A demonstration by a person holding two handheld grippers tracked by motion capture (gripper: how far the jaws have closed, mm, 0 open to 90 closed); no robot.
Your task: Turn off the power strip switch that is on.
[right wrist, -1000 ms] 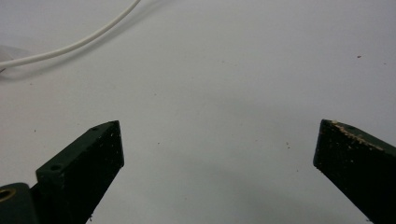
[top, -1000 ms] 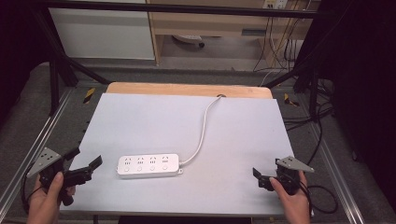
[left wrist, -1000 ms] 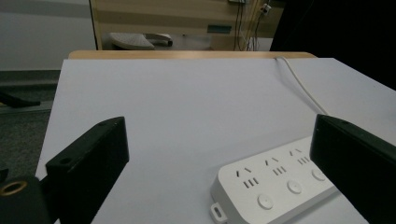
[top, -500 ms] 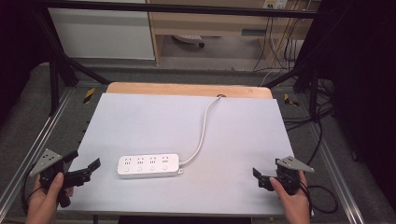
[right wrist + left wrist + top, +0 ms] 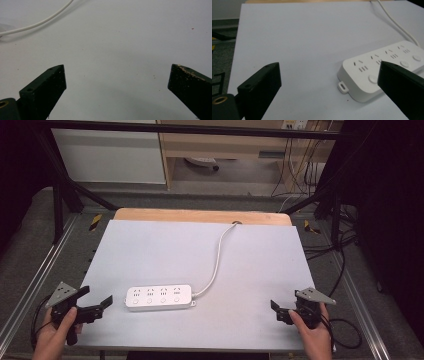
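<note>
A white power strip (image 5: 159, 297) with several sockets lies flat on the grey table top (image 5: 200, 250), near the front left. Its white cable (image 5: 216, 260) curves back to a hole at the table's far edge. My left gripper (image 5: 96, 296) is held just left of the strip, open and empty, jaws pointing at the strip's end. In the left gripper view the strip (image 5: 384, 67) lies ahead, partly behind the right jaw of the left gripper (image 5: 329, 71). My right gripper (image 5: 277, 311) is open over bare table at the front right. In the right gripper view the right gripper (image 5: 117, 73) holds nothing, and the cable (image 5: 37, 23) crosses the upper left.
A wooden strip (image 5: 200, 216) borders the table's far edge. Metal frame rails (image 5: 30, 285) run along both sides. Loose black cables (image 5: 345, 265) hang and coil off the right side. A cabinet and shelf stand on the floor beyond.
My left gripper has shifted a little toward the near edge of the table. The right gripper and the power strip have stayed where they were.
</note>
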